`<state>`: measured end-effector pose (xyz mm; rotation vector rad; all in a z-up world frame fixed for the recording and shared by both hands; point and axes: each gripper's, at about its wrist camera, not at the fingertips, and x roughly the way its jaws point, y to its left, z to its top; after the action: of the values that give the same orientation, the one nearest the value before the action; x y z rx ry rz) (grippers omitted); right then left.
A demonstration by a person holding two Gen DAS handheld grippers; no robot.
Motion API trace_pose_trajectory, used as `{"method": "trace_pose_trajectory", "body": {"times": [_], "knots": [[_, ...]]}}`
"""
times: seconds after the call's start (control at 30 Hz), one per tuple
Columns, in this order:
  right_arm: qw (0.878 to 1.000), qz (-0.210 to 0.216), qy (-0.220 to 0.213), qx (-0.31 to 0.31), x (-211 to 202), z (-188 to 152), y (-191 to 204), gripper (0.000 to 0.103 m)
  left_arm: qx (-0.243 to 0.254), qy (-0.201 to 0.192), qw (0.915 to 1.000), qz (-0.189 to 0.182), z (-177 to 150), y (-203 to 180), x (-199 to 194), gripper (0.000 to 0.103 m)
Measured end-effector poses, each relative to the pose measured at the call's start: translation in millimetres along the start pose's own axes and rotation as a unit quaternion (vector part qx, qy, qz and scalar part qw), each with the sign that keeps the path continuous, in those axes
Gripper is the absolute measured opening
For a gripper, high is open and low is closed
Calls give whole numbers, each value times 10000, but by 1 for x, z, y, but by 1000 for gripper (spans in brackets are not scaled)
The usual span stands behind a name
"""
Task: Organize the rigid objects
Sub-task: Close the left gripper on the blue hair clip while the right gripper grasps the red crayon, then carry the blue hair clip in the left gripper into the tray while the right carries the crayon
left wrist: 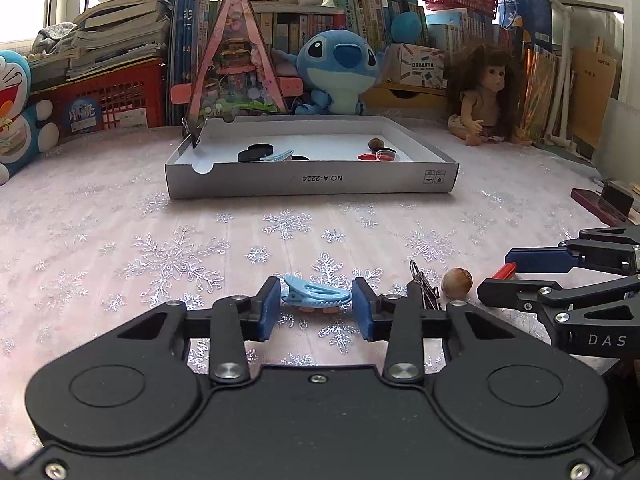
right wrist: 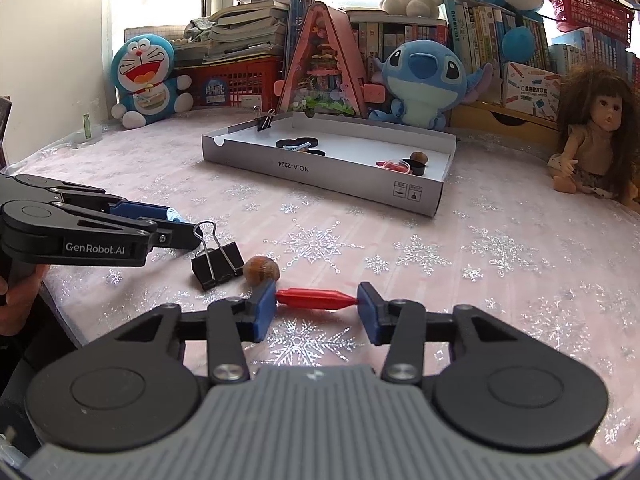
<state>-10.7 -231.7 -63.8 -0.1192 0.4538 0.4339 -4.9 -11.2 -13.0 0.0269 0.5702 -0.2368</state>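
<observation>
Behind the bench stood stacked books, red crates, plush toys and a long-haired doll [right wrist: 596,136]. The bench itself wore a pale pink cloth [left wrist: 120,216] printed with glittering silver snowflakes.

Toward the bench's far edge sat a shallow white cardboard box lid [left wrist: 312,178], rectangular, with low walls. Inside it, at its left end, lay flat black discs [left wrist: 256,152] with a light blue clip across them; at its right end, a round brown nut [left wrist: 376,143], a clear red cap and a small red piece. A black binder clip [right wrist: 264,120] was clamped on the lid's far left wall.

Near the bench's front edge, your left gripper [left wrist: 316,306] had its blue pads against both ends of a glossy light blue plastic hair clip [left wrist: 316,294] with a toothed edge; the clip lay on the cloth, gripped lengthwise. Your right gripper [right wrist: 318,304] pinched a smooth red plastic stick [right wrist: 316,299], slim and tapered toward its right end, between its blue pads end to end, also low on the cloth.

Between the two grippers lay a black folded-steel binder clip [right wrist: 218,266] with wire handles raised, and just beside it a ridged, rounded brown walnut [right wrist: 262,268], close behind the right gripper's left pad.
</observation>
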Motion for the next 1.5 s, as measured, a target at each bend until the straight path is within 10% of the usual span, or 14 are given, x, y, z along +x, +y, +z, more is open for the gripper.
{"method": "trace_pose_trajectory", "body": {"times": [1.5], "knots": [[9942, -876, -193, 590, 31, 61, -36, 50, -139, -131, 9992, 347, 80, 9, 30, 36]]}}
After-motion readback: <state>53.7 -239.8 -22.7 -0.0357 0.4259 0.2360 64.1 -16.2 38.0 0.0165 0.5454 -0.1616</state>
